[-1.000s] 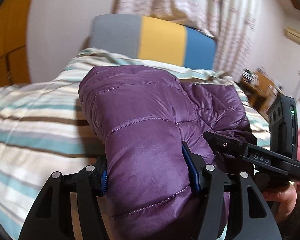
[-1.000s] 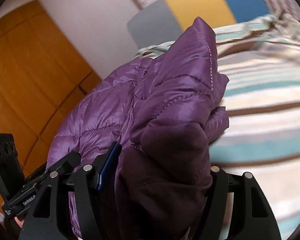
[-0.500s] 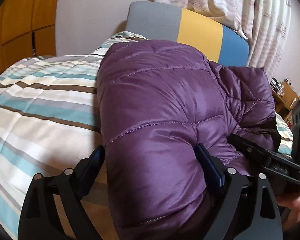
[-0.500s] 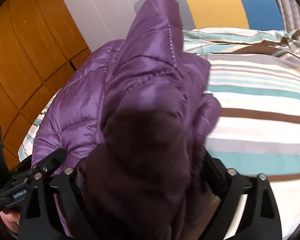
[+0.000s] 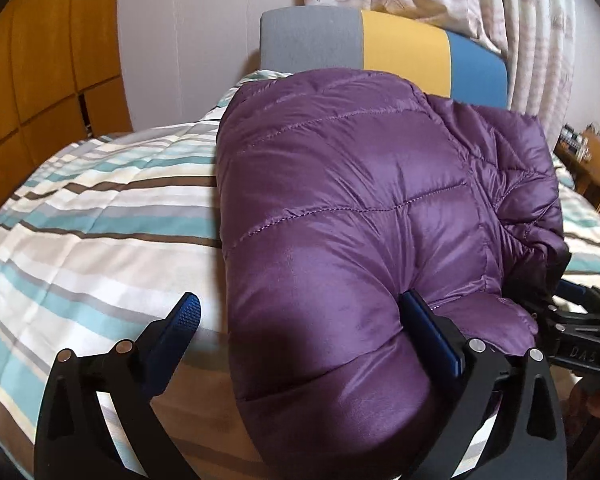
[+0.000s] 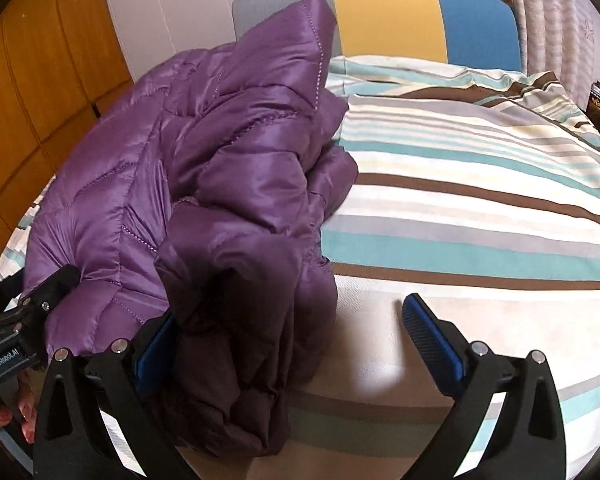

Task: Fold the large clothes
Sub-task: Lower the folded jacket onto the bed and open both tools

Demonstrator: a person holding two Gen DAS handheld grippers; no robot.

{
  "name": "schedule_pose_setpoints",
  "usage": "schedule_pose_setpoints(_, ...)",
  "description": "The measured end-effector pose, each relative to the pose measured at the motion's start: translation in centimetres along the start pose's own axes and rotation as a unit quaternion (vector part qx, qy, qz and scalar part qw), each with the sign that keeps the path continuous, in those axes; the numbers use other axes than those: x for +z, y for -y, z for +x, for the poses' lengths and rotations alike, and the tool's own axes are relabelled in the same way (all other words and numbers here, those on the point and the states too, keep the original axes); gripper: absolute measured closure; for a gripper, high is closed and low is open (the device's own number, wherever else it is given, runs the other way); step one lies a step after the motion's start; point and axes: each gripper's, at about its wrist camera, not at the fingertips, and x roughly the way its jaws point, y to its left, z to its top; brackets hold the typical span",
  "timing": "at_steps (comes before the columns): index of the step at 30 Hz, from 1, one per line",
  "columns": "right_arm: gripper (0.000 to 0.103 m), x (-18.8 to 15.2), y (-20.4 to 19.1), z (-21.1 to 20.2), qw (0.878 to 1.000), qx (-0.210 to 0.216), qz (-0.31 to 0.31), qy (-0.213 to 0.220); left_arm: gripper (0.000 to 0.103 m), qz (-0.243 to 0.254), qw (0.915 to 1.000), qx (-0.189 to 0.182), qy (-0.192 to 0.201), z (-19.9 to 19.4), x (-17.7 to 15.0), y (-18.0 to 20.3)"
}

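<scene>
A purple quilted puffer jacket [image 5: 340, 208] lies bunched on the striped bed cover [image 5: 80, 216]. My left gripper [image 5: 300, 316] is opening. The jacket's near edge sits between its jaws, resting against the right pad [image 5: 428, 332], while the left pad [image 5: 180, 320] stands free of it. In the right wrist view the jacket [image 6: 228, 152] piles up at left, its dark lining [image 6: 244, 320] hanging nearest. My right gripper [image 6: 292, 328] is also opening. The lining leans on its left pad [image 6: 152, 348], and the right pad [image 6: 432, 340] is over bare cover.
A grey, yellow and blue headboard [image 5: 400, 48] stands behind the bed, curtains [image 5: 480, 4] above it. Wooden wardrobe doors [image 5: 48, 60] are at left, a cluttered desk [image 5: 588, 160] at far right. Striped cover [image 6: 480, 200] spreads to the right of the jacket.
Both grippers' jaws have spread wide and let go of the jacket, which has sunk onto the bed. Both views have tipped downward and closer to the cover.
</scene>
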Motion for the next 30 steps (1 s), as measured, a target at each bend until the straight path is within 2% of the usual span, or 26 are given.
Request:
schedule_pose_setpoints(4,0.002,-0.2,1.1,-0.7,1.0,0.012,0.009,0.006,0.004,-0.025,0.9996,-0.011,0.009,-0.6,-0.4,-0.6)
schedule_pose_setpoints(7,0.002,-0.5,1.7,-1.6,0.999,0.018,0.016,0.022,0.003,-0.072,0.9969,-0.029,0.013,-1.5,-0.9,-1.5)
schedule_pose_setpoints(10,0.002,-1.2,0.9,-3.1,0.998,0.014,0.016,0.052,0.003,-0.094,0.9946,-0.039,0.024,-3.1,-1.5,-1.8)
schedule_pose_setpoints(13,0.002,-1.8,0.5,-4.6,0.998,0.01,0.014,0.067,0.003,-0.082,0.9947,-0.042,0.045,-4.6,-2.1,-1.4)
schedule_pose_setpoints(15,0.002,-2.0,0.1,-4.7,0.998,-0.008,0.012,0.065,0.003,-0.066,0.9964,-0.027,0.044,-4.7,-2.4,-0.9)
schedule_pose_setpoints(19,0.002,-2.6,-0.6,-4.0,0.998,-0.043,-0.005,0.043,0.003,-0.025,0.9994,0.007,0.024,-3.3,-2.2,-0.1)
schedule_pose_setpoints(23,0.002,-2.8,-0.8,-2.0,0.999,-0.051,-0.015,0.012,0.003,0.033,0.9983,0.044,0.019,-2.2,-1.9,1.8)
schedule_pose_setpoints(30,0.002,-3.5,0.8,-3.9,0.999,-0.011,0.02,0.035,0.003,-0.022,0.9992,0.018,0.029,-4.3,-2.6,0.7)
